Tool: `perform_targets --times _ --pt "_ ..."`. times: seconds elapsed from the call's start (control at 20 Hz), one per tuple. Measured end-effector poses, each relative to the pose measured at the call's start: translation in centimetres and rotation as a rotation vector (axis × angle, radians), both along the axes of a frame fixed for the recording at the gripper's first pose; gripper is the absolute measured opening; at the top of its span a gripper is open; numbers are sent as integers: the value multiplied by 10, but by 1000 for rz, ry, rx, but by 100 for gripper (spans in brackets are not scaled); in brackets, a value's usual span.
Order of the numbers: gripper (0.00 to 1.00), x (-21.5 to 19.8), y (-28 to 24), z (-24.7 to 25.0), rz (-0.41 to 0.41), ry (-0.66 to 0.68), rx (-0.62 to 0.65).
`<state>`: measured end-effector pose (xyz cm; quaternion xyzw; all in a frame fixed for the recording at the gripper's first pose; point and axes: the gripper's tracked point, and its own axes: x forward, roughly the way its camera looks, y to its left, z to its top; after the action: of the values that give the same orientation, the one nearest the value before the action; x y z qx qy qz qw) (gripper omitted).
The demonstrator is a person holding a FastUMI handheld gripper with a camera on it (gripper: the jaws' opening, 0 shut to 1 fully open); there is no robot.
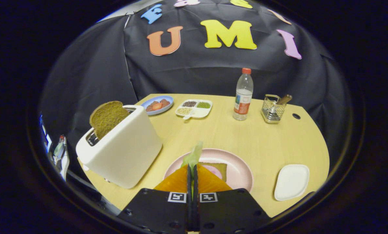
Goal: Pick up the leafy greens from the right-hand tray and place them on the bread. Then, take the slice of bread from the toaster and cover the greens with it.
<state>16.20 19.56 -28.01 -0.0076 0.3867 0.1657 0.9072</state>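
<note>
My claw [192,175] is pinched tight on the leafy greens [194,156], both orange fingers [176,182] pressed together with the pale green leaf standing up out of their tips. How much leaf lies lower down between the fingers I cannot see, since they cover it. Just beyond the tips sits the pink plate [237,169], and on it a brown slice of bread [218,168] with something pale pink on top; my fingers hide the near half of both. The white tray [291,182] lies to the right of the plate, apart from it. Left of the plate stands the white toaster [122,149], a second slice of bread [106,117] poking up from its slot, its lower part hidden inside. Further back on the wooden table [262,139] are a blue dish [157,104], a divided dish [194,108], a bottle [243,94] and a wire basket [273,110] whose contents are too small to tell.
</note>
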Motion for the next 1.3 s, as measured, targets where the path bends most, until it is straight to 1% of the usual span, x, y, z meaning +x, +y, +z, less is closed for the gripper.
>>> perform_targets --times 0.2,0.45,0.5,0.6,0.65,0.7,0.8,1.05,1.15,1.3 --pt "0 19 -11 -24 -37 35 14" --pt "1 32 -16 -48 -59 67 23" --pt "5 30 -18 -50 -66 69 25" --pt "15 34 -22 -52 -85 60 21" --pt "25 32 -23 -49 -91 57 25" --pt "32 32 -25 -48 -99 53 20" --pt "39 28 -30 -38 -115 45 16" --pt "76 17 -35 12 -135 -45 -1" --pt "78 10 -37 37 -149 -92 -17" --pt "92 -4 -31 73 -154 -147 -14"
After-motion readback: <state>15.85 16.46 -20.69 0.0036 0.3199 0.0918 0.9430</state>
